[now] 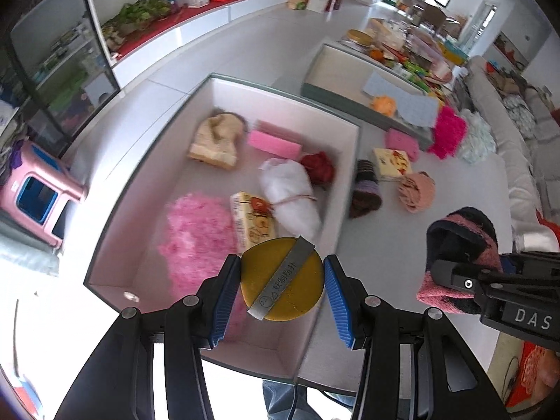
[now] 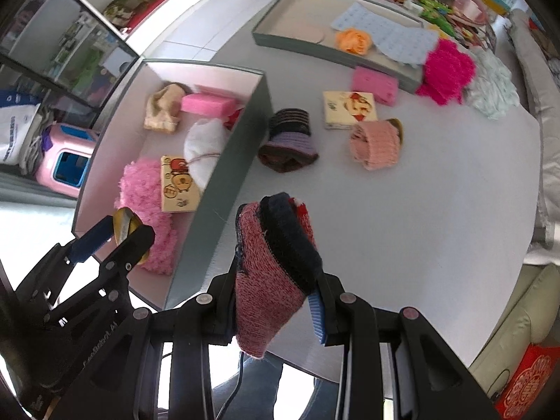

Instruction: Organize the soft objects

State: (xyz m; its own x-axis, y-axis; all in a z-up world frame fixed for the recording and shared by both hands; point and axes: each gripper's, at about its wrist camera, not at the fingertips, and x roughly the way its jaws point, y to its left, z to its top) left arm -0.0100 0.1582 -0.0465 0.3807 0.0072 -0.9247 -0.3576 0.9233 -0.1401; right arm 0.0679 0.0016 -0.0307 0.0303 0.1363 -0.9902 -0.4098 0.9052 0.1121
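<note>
Left claw narrowed around round yellow powder puff, hovering over near end of white open box. Right claw clamping pink-and-black knit sock above grey counter. Best lowered before release, 1 item at a time.

Home living room (sofa, cluttered sideboard)
</note>
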